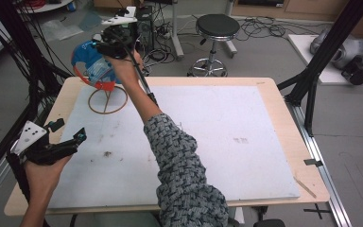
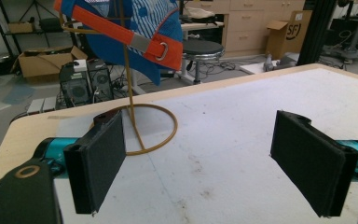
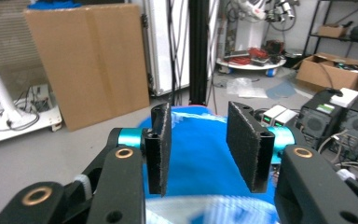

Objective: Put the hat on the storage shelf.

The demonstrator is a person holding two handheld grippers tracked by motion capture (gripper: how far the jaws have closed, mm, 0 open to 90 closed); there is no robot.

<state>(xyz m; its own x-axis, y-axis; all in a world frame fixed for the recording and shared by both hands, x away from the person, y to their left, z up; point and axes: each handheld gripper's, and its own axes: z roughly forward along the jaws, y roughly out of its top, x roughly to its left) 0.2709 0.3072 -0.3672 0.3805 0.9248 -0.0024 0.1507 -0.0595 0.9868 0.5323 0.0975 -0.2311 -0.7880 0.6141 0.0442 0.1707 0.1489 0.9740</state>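
Two grippers we hold: left gripper (image 2: 205,172), jaws spread wide, low over the worktop (image 1: 227,142); right gripper (image 3: 199,149), jaws parted, above the blue cap (image 1: 87,59) on its wire stand (image 2: 135,116).

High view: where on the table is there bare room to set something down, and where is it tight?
The white mat lies bare across its middle and the right side, out to the wooden table edge. The far left corner is crowded: the wire stand carries a blue and orange cap, with the right tool above it. The left tool hangs over the near left edge.
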